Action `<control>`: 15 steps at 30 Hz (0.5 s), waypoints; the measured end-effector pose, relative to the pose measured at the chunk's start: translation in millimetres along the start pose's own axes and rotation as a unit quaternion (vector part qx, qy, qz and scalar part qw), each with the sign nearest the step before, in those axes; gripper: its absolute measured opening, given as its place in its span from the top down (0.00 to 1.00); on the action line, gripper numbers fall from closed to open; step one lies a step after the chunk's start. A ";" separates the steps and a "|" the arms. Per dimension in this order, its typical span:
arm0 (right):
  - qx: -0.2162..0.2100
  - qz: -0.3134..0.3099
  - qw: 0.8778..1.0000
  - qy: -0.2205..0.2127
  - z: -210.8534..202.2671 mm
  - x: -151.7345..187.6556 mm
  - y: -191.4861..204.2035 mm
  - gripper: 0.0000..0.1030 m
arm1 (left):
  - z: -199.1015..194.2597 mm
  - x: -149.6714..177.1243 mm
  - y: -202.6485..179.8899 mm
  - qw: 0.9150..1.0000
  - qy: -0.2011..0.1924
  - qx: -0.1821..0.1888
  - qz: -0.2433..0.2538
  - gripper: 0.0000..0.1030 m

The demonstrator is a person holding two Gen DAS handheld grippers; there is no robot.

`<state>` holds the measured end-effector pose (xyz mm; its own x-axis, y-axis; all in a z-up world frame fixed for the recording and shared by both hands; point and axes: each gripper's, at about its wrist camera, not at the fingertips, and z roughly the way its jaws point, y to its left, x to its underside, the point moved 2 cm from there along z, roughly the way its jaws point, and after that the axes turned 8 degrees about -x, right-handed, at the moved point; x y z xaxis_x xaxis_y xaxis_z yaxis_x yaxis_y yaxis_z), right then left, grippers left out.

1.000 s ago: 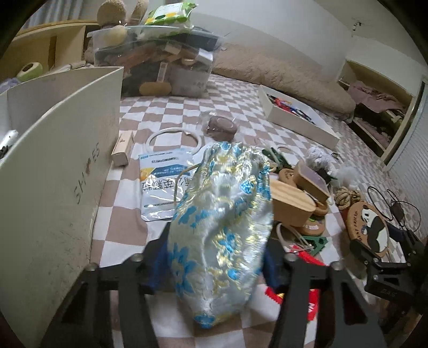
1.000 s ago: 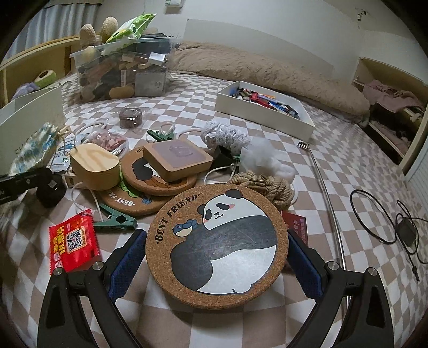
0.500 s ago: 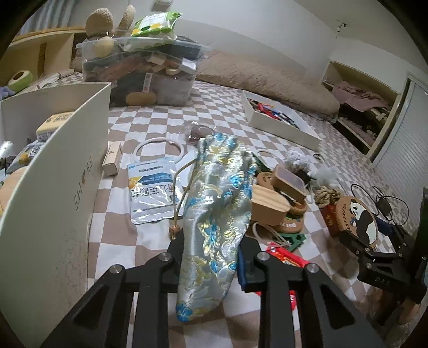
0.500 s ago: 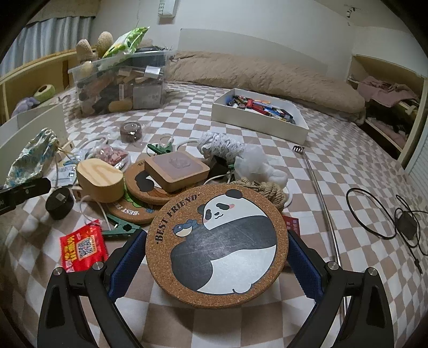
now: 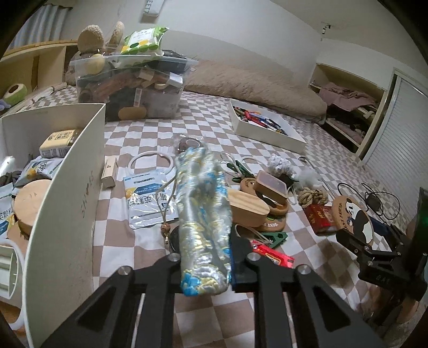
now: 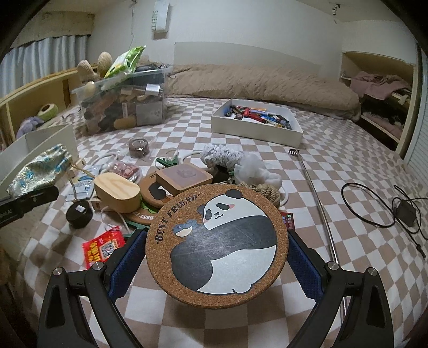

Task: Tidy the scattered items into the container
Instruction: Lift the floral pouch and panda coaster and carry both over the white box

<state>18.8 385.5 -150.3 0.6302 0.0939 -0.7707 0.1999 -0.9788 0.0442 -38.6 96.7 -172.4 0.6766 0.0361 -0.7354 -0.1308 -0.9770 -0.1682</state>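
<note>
Bedroom, dim indoor light. Bed point(image 6: 347, 166) spread with a brown-and-white checked cover. Long tan plush bolster point(image 6: 256, 83) lies along the far edge against a pale wall point(image 6: 240, 24). Small sign reading "SWEET" point(image 6: 160, 16) hangs high on that wall. Grey curtain point(image 6: 45, 61) at far left above a wooden shelf unit point(image 6: 32, 93). Open recessed niche point(image 6: 379, 91) at right holds heaped clothes.

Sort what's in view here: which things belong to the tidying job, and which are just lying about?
Job:
- brocade pouch, left gripper closing on it
- panda coaster, clamped in the right gripper
- white box, the container
- wooden case, red packet, still loose

Lying about:
- clear bin
- pen tray
- black cable
</note>
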 end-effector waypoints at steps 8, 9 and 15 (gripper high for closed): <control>-0.009 0.016 1.000 -0.022 -15.3 0.1 -0.2 0.03 | -15.9 -2.6 -4.7 1.000 -0.017 0.016 0.008 0.90; -0.010 0.018 0.999 -0.025 -17.0 -0.2 0.2 0.03 | -20.0 -3.5 -5.3 1.000 -0.022 0.018 0.009 0.90; -0.018 0.023 0.999 -0.036 -24.1 -0.1 2.1 0.03 | -40.9 -10.7 -5.0 0.998 -0.051 0.027 0.013 0.90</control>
<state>37.3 387.8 -134.8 0.5849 0.0337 -0.8104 0.1985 -0.9747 0.1028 -15.6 92.6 -136.8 0.5959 0.0339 -0.8023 -0.1878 -0.9655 -0.1803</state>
